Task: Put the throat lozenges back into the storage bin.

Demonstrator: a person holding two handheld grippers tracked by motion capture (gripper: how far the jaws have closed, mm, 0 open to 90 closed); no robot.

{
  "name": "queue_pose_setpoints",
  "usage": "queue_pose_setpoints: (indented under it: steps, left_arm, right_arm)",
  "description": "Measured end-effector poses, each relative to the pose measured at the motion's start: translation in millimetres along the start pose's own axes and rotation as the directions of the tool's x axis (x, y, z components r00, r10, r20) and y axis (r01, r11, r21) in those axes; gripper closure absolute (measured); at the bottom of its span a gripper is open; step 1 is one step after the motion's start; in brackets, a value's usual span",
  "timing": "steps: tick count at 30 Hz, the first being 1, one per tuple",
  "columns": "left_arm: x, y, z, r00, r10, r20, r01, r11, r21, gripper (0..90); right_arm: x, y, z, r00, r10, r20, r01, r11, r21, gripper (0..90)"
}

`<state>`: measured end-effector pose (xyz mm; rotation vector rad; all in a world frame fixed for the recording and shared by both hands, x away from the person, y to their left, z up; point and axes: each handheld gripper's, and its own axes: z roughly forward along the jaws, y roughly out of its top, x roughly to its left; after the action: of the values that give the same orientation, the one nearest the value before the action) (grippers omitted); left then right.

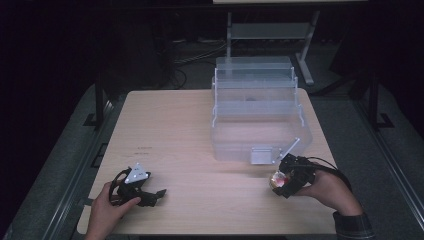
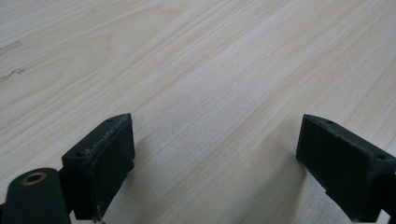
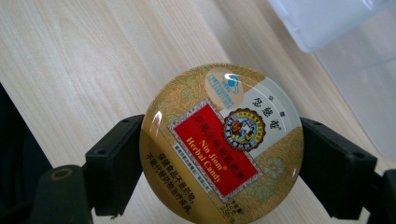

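the right gripper (image 3: 219,163) has its jaws clamped on opposite sides of the rim of a round candy tin (image 3: 222,142), lid facing the camera. the tin looks stiff and light, but its glossy lid and curved wall probably make it slippery, so the rim across its widest part seems the right place to hold. in the high view the tin (image 1: 276,179) sits just in front of the clear plastic bin (image 1: 257,115), near the bin's white front latch (image 1: 262,155). the left gripper (image 2: 215,163), jaws wide apart over bare worktop (image 2: 196,60), rests well to the bin's left (image 1: 150,192). the open worktop there gives room; the near edge lies close behind both hands.
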<state>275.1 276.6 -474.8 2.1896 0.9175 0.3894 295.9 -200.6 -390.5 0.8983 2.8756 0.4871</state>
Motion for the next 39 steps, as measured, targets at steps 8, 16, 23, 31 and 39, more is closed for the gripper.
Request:
queue_pose_setpoints:
  steps: [8, 16, 23, 31, 39]
  left_arm:
    - [0.0, 0.0, 0.0, 1.0, 0.0, 0.0, 0.0, 1.0, 0.0, 10.6]
    - [0.0, 0.0, 0.1, 1.0, -0.001, 0.0, 0.001, 1.0, -0.001, 10.6]
    - [0.0, 0.0, 0.0, 1.0, -0.001, 0.0, 0.001, 1.0, 0.0, 10.6]
    - [0.0, 0.0, 0.0, 1.0, 0.0, 0.0, 0.0, 1.0, -0.001, 10.6]
    - [0.2, 0.0, 0.0, 1.0, 0.002, -0.001, -0.002, 1.0, 0.0, 10.6]
  right_arm:
    - [-7.0, -6.8, -8.9, 0.9996, 0.027, 0.01, -0.027, 1.0, -0.005, 19.5]
    - [-15.5, -11.4, -20.7, 0.9984, 0.05, 0.027, -0.05, 0.999, -0.012, 19.5]
    - [-20.6, -11.3, -30.7, 0.9975, 0.056, 0.043, -0.055, 0.998, -0.013, 19.5]
    - [-28.3, -8.8, -45.8, 0.996, 0.067, 0.059, -0.066, 0.998, -0.023, 19.5]
    - [-37.9, -7.2, -58.4, 0.9939, 0.079, 0.076, -0.077, 0.996, -0.034, 19.5]
